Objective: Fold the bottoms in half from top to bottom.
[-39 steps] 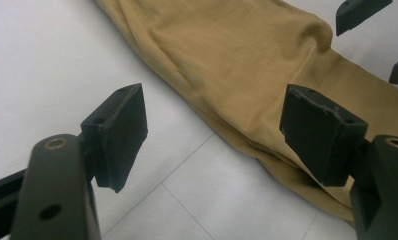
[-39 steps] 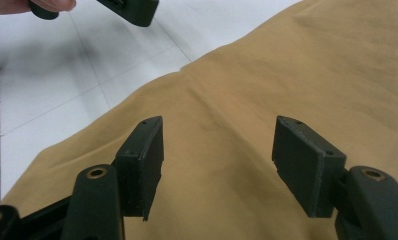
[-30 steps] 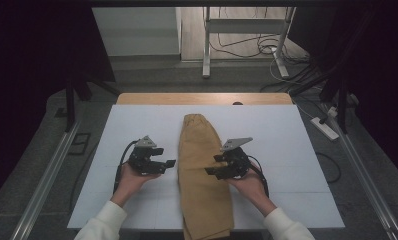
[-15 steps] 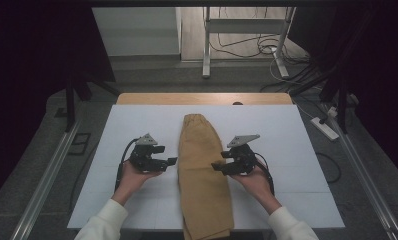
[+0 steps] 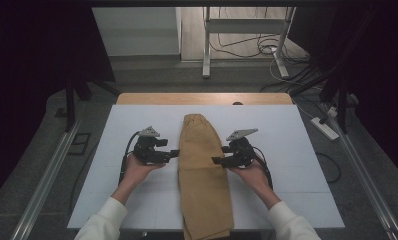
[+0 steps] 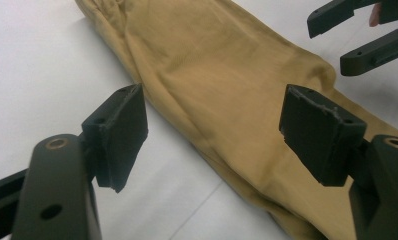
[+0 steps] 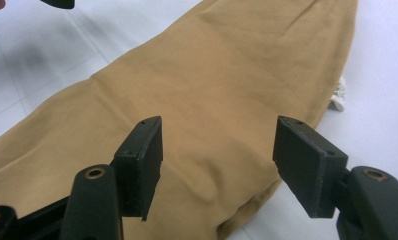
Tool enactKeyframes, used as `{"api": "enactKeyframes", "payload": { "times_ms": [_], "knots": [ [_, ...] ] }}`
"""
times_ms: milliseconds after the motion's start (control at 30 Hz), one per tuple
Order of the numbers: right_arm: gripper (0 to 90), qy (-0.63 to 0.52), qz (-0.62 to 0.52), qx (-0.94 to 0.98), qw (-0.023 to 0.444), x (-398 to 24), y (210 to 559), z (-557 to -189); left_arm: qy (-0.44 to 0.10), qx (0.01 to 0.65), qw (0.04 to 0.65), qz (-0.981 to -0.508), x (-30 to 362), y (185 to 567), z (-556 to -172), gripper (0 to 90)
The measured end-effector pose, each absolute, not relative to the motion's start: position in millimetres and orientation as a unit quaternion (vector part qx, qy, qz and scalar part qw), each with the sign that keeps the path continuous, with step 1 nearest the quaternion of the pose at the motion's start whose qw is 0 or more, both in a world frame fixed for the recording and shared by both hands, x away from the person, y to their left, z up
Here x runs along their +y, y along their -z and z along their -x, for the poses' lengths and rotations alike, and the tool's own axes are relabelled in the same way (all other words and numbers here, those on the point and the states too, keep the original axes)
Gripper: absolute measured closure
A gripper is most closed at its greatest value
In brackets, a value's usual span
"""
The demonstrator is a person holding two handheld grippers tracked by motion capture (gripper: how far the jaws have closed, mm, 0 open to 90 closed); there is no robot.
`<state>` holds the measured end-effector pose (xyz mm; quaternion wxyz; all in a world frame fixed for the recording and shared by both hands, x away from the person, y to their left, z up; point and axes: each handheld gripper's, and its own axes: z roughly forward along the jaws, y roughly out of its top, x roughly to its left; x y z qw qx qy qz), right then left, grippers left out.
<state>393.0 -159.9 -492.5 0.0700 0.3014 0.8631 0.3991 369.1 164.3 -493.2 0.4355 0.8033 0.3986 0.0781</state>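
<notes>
Tan trousers (image 5: 203, 170), folded into one long narrow strip, lie down the middle of the white table (image 5: 297, 145), running from near its far edge right to the near edge, where the end hangs a little over. A scrap of pale fabric (image 7: 340, 95) peeks out from under one side of them in the right gripper view.

The left gripper (image 5: 173, 153) sits just beside the strip's left side, about halfway along, pointing in at it. Its jaws stand wide apart with nothing between the pads; in the left gripper view (image 6: 212, 135) one jaw is over bare table, the other over the cloth, and the folded edge runs between them.

The right gripper (image 5: 217, 160) faces it from the other side, tips at the cloth's right edge. Jaws wide here too, pads clear of the fabric; in its own view (image 7: 217, 155) they straddle the tan cloth close to its border. The person's two hands hold both tools low over the table, sleeves coming in from the near edge.
</notes>
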Motion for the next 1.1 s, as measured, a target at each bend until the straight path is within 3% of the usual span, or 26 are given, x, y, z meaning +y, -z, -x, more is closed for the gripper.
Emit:
{"api": "enactKeyframes", "payload": {
  "times_ms": [1100],
  "knots": [
    [35.2,-0.383,-0.321,0.860,0.102,-150.6,487.5,-441.9,-0.078,0.434,0.419,-0.794,164.3,498.2,-415.7,27.6]
  ]
}}
